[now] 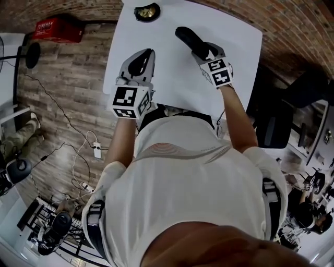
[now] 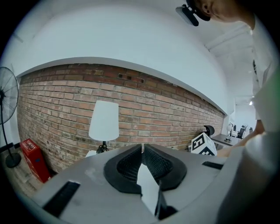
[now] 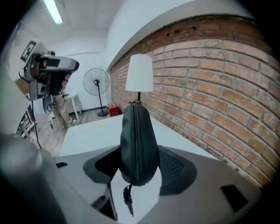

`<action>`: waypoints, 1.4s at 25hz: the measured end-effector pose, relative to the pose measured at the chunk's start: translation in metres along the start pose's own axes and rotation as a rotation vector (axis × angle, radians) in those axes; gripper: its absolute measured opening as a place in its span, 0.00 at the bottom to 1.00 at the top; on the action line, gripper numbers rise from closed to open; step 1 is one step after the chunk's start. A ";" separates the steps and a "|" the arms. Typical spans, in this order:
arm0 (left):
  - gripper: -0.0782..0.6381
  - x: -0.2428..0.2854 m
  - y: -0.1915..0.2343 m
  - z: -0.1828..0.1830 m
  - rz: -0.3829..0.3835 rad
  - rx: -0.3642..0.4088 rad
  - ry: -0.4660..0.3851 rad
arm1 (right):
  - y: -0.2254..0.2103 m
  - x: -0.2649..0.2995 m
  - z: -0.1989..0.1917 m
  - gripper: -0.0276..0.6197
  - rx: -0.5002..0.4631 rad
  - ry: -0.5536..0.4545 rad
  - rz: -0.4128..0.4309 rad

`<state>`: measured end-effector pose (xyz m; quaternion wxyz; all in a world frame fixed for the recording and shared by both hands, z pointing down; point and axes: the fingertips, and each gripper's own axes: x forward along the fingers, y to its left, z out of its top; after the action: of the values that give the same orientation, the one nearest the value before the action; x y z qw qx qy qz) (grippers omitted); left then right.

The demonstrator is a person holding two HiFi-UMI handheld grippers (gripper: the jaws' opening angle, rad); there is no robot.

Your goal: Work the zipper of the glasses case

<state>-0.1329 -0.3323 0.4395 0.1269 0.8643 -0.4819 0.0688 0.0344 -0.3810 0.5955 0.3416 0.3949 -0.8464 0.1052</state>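
Note:
The dark glasses case point(image 3: 138, 140) stands on end between the jaws of my right gripper point(image 3: 139, 162), which is shut on it. Its zipper runs up the middle toward me, closed along the stretch I see, and the pull point(image 3: 128, 197) hangs at the near end. In the head view the glasses case point(image 1: 189, 40) juts out past the right gripper point(image 1: 202, 52) over the white table point(image 1: 172, 83). My left gripper point(image 1: 141, 61) hovers to the left, apart from the case. Its pads point(image 2: 131, 165) meet with nothing between them.
A white-shaded lamp point(image 2: 104, 120) stands at the table's far edge, its base point(image 1: 147, 11) near the far left corner. A brick wall runs behind. A red box point(image 1: 57, 28) and a fan point(image 3: 96, 83) stand on the wooden floor to the left.

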 end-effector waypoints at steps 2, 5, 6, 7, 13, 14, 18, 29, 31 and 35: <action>0.15 0.002 -0.005 0.011 -0.014 0.010 -0.022 | -0.009 -0.026 0.020 0.52 0.029 -0.066 -0.027; 0.15 0.004 -0.013 0.025 -0.040 0.021 -0.054 | -0.020 -0.066 0.050 0.52 0.079 -0.177 -0.060; 0.15 0.004 -0.015 0.030 -0.049 0.024 -0.063 | -0.023 -0.079 0.060 0.52 0.099 -0.214 -0.066; 0.15 0.004 -0.017 0.034 -0.058 0.028 -0.072 | -0.025 -0.093 0.068 0.52 0.119 -0.251 -0.073; 0.15 0.002 -0.038 0.053 -0.104 0.055 -0.111 | -0.043 -0.169 0.098 0.52 0.172 -0.405 -0.154; 0.15 0.002 -0.042 0.056 -0.111 0.059 -0.115 | -0.046 -0.180 0.101 0.52 0.179 -0.427 -0.162; 0.15 0.000 -0.054 0.067 -0.133 0.064 -0.130 | -0.049 -0.215 0.114 0.52 0.213 -0.507 -0.158; 0.15 -0.004 -0.085 0.086 -0.366 -0.064 -0.104 | -0.013 -0.238 0.130 0.52 0.442 -0.666 0.368; 0.23 -0.006 -0.097 0.088 -0.446 -0.090 -0.089 | -0.004 -0.241 0.134 0.52 0.483 -0.682 0.478; 0.42 -0.012 -0.125 0.095 -0.622 -0.140 -0.068 | 0.020 -0.245 0.140 0.52 0.512 -0.667 0.672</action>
<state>-0.0331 -0.2870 0.3263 0.1848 0.9611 -0.2024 -0.0355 0.0611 -0.2843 0.3311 -0.1055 0.1850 -0.9360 0.2803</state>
